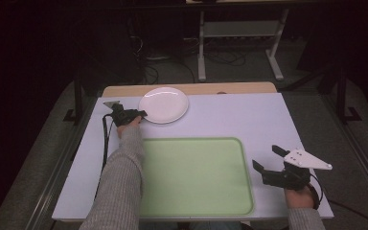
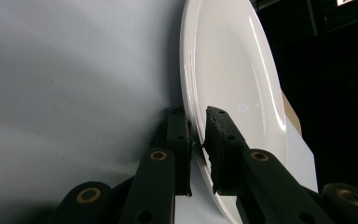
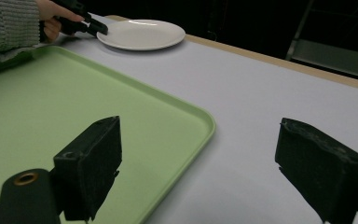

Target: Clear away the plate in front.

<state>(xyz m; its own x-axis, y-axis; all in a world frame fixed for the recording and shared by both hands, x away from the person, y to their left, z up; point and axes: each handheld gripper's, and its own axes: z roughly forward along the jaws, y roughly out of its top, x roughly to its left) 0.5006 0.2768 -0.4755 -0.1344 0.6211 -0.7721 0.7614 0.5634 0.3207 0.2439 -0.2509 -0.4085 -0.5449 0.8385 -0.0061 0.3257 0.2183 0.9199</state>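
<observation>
A white plate (image 1: pixel 163 105) sits at about 11 o'clock on the pale table (image 1: pixel 230 120), close to the far wooden edge strip (image 1: pixel 239 88). The left gripper (image 1: pixel 141 115) reaches it from the plate's 8 o'clock side; in the left gripper view its two jaws are nearly together with the plate's rim (image 2: pixel 196 135) pinched between them, one jaw under the rim against the table and one on the upper face. The grey-sleeved left forearm (image 1: pixel 122 182) runs from the bottom edge up along the left rim of a light green tray (image 1: pixel 196 175), which lies empty in the middle of the table, just toward 6 o'clock from the plate without touching it.

The right gripper (image 1: pixel 267 159) hovers at about 4 o'clock, just beside the tray's right rim, jaws spread wide and holding nothing; its grey three-cornered plate (image 1: pixel 307 159) points right. In the right gripper view, the tray's corner (image 3: pixel 200 122) lies between the jaws.

Beyond the table, at 12 o'clock, stand a white metal frame (image 1: pixel 239 43) and loose cables (image 1: pixel 220 57) on the dark floor.
</observation>
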